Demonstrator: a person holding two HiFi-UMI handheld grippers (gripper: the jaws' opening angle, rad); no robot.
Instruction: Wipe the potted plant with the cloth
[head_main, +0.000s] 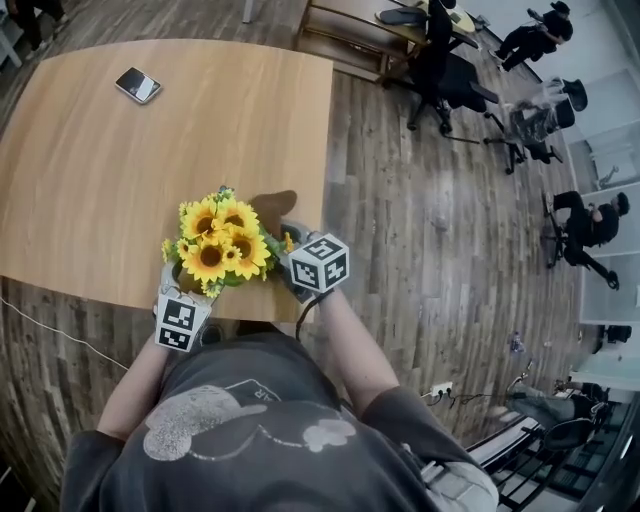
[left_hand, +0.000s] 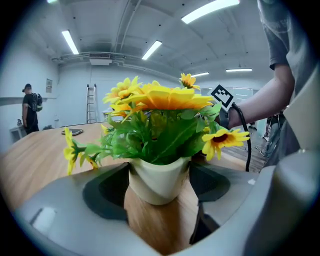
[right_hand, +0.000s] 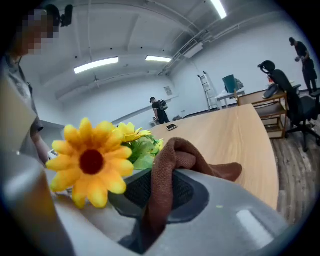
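A potted plant (head_main: 220, 243) of yellow sunflowers stands near the table's front edge. Its white pot (left_hand: 159, 182) sits between the jaws of my left gripper (head_main: 182, 290), and both pads touch the pot's sides just under the rim. My right gripper (head_main: 292, 258) is at the plant's right side, shut on a brown cloth (right_hand: 165, 175) that hangs folded over its lower jaw. One sunflower head (right_hand: 90, 162) is close to the left of the cloth. A brown end of the cloth (head_main: 276, 204) shows behind the flowers.
A phone (head_main: 138, 85) lies at the far left of the wooden table (head_main: 90, 180). The table's right edge (head_main: 328, 150) borders wood floor. Office chairs (head_main: 445, 75) and seated people are farther right. A cable (head_main: 60, 335) runs over the floor at the left.
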